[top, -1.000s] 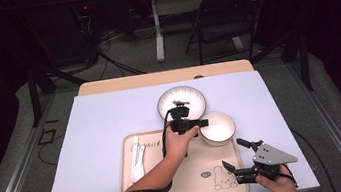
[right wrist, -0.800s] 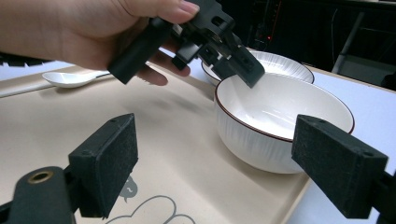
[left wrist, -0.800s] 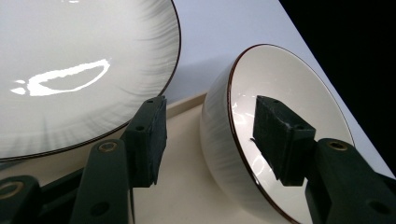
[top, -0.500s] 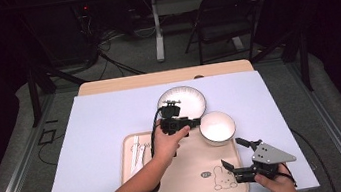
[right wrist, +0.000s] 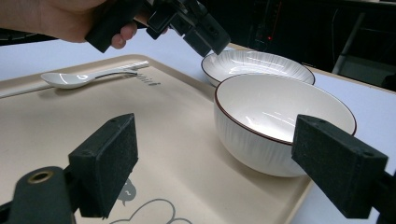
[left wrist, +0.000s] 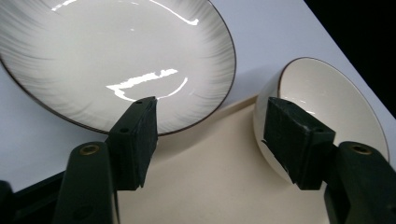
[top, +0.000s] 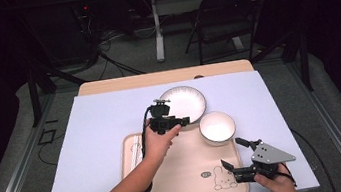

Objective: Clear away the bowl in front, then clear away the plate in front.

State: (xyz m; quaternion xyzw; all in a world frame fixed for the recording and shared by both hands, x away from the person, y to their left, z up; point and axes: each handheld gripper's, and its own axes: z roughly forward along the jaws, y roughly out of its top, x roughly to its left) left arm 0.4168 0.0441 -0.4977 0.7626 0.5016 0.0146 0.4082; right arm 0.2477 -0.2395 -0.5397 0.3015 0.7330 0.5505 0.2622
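Bowl (top: 217,127) unmarked on tray (top: 179,175), bunny drawing (top: 219,177), writing illegible, left claw (top: 176,122) opening empty, right claw (top: 232,157) spread

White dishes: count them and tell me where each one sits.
2. The shallow plate lies on the white table cover beyond the tray; the deeper bowl sits at the tray's far right corner.

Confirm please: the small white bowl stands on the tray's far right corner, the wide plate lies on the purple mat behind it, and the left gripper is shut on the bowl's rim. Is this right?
Not quite. The left gripper is open, nothing between its jaws, as the left gripper view shows. The small white bowl does stand on the tray corner, the wide plate behind it on the mat.
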